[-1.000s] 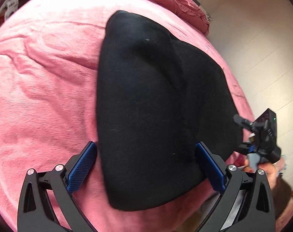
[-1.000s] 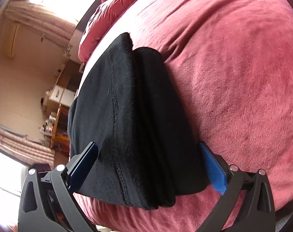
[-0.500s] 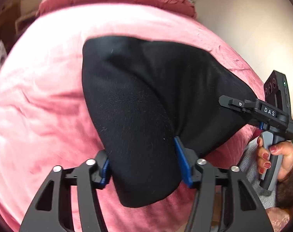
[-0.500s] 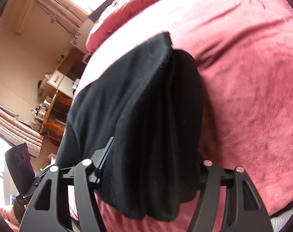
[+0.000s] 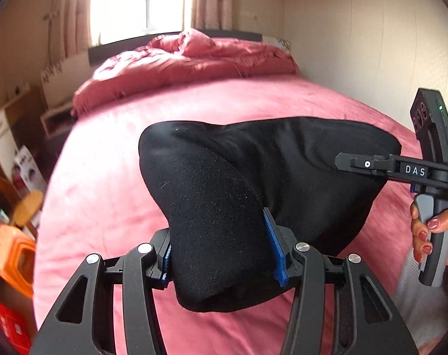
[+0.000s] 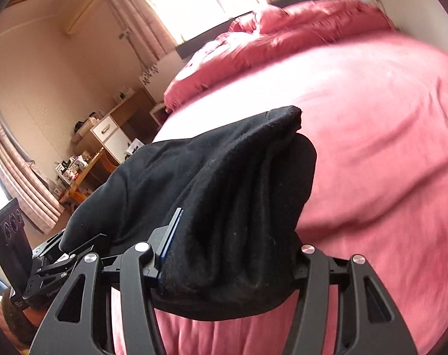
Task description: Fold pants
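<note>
1. Nearest the left wrist camera, the left gripper (image 5: pixel 221 254) has its blue-padded fingers (image 5: pixel 275 251) closed in on a thick bunch of the black pants (image 5: pixel 253 183), which bulges out between and below them.
2. Nearest the right wrist camera, the right gripper (image 6: pixel 226 254) is likewise clamped on the other end of the folded pants (image 6: pixel 224 195); a blue pad (image 6: pixel 170 236) shows on its left finger, while the cloth hides the pad on the right one.
3. The pants hang as a folded bundle stretched between the two grippers, raised above the pink bedspread (image 5: pixel 105 177). In the right wrist view a stitched hem corner (image 6: pixel 286 115) sticks up at the far end of the fold.
4. In the left wrist view the right gripper (image 5: pixel 369 165) reaches in from the right edge, its black finger lying level against the cloth; a hand (image 5: pixel 431 236) with red nails wraps its handle from below.
5. In the right wrist view the left gripper (image 6: pixel 61 254) sits low at the left edge, partly covered by the drooping cloth.
6. Beyond the pants the bedspread (image 6: pixel 372 148) runs flat to a crumpled pink duvet (image 5: pixel 188 59) heaped at the head of the bed.
7. To the left of the bed stands a cluttered wooden desk (image 6: pixel 84 165) with a white-fronted drawer unit (image 6: pixel 105 130) behind it; an orange object (image 5: pixel 13 254) blurs at the left edge of the left wrist view.
8. Farthest back, a bright window (image 5: pixel 141 6) is flanked by pale curtains (image 6: pixel 129 11).
</note>
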A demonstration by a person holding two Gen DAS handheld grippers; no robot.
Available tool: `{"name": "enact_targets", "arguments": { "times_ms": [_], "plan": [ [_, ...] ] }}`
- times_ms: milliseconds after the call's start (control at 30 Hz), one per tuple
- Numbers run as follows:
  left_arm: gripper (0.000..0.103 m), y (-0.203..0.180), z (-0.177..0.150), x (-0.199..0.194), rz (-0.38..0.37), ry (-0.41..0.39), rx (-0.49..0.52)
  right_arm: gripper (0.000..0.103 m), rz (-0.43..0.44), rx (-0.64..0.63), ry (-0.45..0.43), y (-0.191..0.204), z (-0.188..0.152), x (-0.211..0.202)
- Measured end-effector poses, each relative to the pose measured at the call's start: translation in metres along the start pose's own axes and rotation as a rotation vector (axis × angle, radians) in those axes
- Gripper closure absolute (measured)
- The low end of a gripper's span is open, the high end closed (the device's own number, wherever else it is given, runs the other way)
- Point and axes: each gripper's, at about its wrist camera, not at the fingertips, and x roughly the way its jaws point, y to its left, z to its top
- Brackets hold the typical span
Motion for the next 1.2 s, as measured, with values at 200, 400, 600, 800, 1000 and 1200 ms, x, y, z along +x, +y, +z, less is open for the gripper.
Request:
{"name": "enact_targets", "arguments": {
  "times_ms": [200,400,600,800,1000,1200],
  "plan": [
    [0.053,0.02,0.033,0.046,0.083,-0.031,0.012,0.049,-0.025,-0.05,-0.029,-0.004,0.033,0.056],
    [0.053,0.036,0.036,0.106,0.126,0.033,0.038,0.045,-0.075,-0.021,0.043,-0.034,0.036,0.116],
    [0.027,0.058,0.002,0.131,0.108,0.104,-0.093,0.014,-0.111,0.075,0.04,-0.072,0.003,0.116],
    [0.016,0.066,-0.02,0.116,0.112,0.088,-0.116,0.009,-0.114,0.198,-0.001,-0.1,-0.011,0.09],
    [0.01,0.081,-0.033,0.106,0.073,0.177,-0.295,0.002,-0.182,0.274,0.043,-0.097,-0.004,0.085],
    [0.011,0.079,-0.055,0.08,0.095,0.231,-0.375,0.002,-0.246,0.213,0.088,-0.068,-0.01,0.067]
  ]
}}
